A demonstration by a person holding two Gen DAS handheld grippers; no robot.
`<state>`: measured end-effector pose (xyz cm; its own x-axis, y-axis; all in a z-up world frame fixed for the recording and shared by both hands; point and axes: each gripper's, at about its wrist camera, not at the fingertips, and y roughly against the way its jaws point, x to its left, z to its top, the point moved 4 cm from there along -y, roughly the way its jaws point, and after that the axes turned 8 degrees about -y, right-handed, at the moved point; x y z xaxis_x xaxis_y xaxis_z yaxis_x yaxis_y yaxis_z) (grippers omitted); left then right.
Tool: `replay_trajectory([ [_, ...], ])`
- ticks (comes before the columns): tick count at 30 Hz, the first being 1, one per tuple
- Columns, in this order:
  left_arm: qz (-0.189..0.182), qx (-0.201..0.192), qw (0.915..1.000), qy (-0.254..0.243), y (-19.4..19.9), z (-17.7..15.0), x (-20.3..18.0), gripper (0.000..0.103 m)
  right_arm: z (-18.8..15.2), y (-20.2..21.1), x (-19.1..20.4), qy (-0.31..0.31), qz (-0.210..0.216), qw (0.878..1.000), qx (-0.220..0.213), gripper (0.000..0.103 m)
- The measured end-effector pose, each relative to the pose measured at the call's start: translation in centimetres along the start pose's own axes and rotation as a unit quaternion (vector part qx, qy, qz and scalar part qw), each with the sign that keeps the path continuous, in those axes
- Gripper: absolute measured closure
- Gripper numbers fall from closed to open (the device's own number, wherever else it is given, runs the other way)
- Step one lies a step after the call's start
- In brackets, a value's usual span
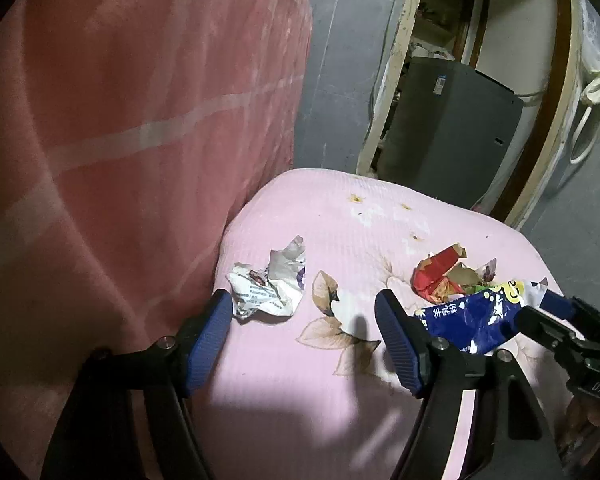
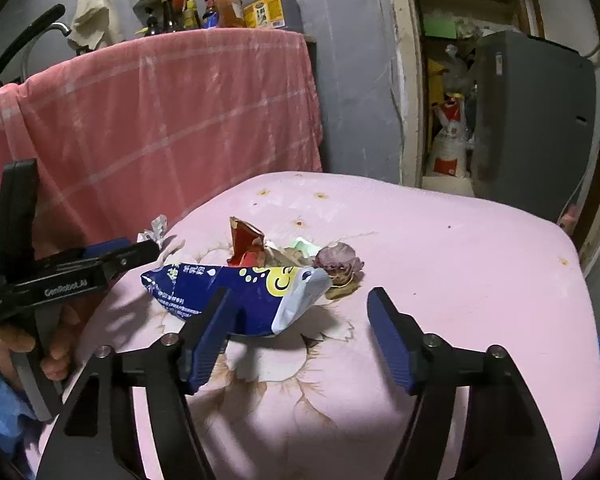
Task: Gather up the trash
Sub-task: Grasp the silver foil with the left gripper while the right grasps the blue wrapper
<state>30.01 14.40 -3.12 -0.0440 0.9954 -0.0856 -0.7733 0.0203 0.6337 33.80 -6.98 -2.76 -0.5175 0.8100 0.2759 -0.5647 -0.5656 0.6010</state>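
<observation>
Trash lies on a pink cushioned surface (image 1: 320, 400). A crumpled white printed wrapper (image 1: 270, 280) lies just beyond my left finger. A blue snack bag (image 2: 236, 292) lies flat, with a torn red packet (image 2: 246, 242), a dried purple flower (image 2: 338, 262) and small scraps behind it. My left gripper (image 1: 304, 308) is open and empty, low over the cushion between the white wrapper and the blue bag (image 1: 472, 316). My right gripper (image 2: 298, 308) is open and empty, its left finger in front of the blue bag. The red packet also shows in the left wrist view (image 1: 440, 272).
A pink plaid cloth (image 2: 160, 120) hangs over something at the left and back. Bottles and an oil jug (image 2: 270, 0) stand above it. A grey appliance (image 2: 532, 120) stands in the doorway behind. The cushion (image 2: 480, 280) drops off at the right.
</observation>
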Motion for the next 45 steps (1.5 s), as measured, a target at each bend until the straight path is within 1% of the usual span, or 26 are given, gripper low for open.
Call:
replay_trajectory([
  [1,-0.001,0.001,1.0000,0.001,0.0,0.0,0.0,0.038,0.0,-0.1,0.0,-0.001,0.002,1.000,0.002,0.043],
  [2,-0.002,0.004,1.0000,0.002,-0.1,0.0,0.1,0.042,-0.1,-0.2,0.1,-0.001,0.004,1.000,0.004,0.045],
  [3,-0.002,0.007,1.0000,0.003,-0.3,0.1,0.2,0.046,-0.1,-0.3,0.1,-0.002,0.007,1.000,0.006,0.050],
  [4,-0.001,0.008,1.0000,0.004,-0.2,0.2,0.2,0.047,-0.1,-0.4,0.1,-0.005,0.013,1.000,0.008,0.053],
  [6,-0.002,0.010,0.9999,0.004,-0.3,0.3,0.2,0.050,-0.1,-0.6,-0.1,-0.011,0.018,1.000,0.011,0.055],
  [10,0.000,0.016,0.9999,0.001,-0.4,0.3,0.2,0.056,-0.1,-0.7,-0.2,-0.016,0.026,0.999,0.012,0.064],
  [16,0.005,0.021,0.9998,0.002,-0.7,0.4,0.2,0.060,-0.2,-0.7,-0.1,-0.017,0.026,0.999,0.013,0.067],
  [23,0.010,0.025,0.9996,0.004,-0.8,0.5,0.5,0.075,-0.2,-0.8,-0.1,-0.017,0.029,0.999,0.013,0.071],
  [25,0.009,0.025,0.9996,0.004,-0.8,0.4,0.5,0.076,-0.3,-0.8,-0.2,-0.018,0.031,0.999,0.014,0.073],
  [27,0.009,0.024,0.9997,0.002,-0.8,0.4,0.5,0.080,-0.3,-0.8,-0.2,-0.019,0.032,0.999,0.015,0.076],
  [32,0.006,0.024,0.9997,-0.002,-1.0,0.4,0.5,0.082,-0.4,-0.6,-0.3,-0.021,0.035,0.999,0.015,0.081],
  [34,0.005,0.023,0.9997,-0.003,-1.0,0.4,0.4,0.084,-0.4,-0.5,-0.3,-0.021,0.035,0.999,0.014,0.087],
  [37,0.005,0.020,0.9998,-0.005,-0.9,0.4,0.2,0.086,-0.4,-0.3,-0.3,-0.020,0.035,0.999,0.013,0.090],
  [42,0.001,0.011,0.9999,-0.008,-0.3,0.3,-0.1,0.087,-0.6,0.2,-0.2,-0.012,0.037,0.999,0.006,0.091],
  [45,-0.003,0.005,1.0000,-0.008,0.2,0.0,-0.4,0.087,-0.6,1.0,-0.1,-0.009,0.037,0.999,-0.008,0.092],
])
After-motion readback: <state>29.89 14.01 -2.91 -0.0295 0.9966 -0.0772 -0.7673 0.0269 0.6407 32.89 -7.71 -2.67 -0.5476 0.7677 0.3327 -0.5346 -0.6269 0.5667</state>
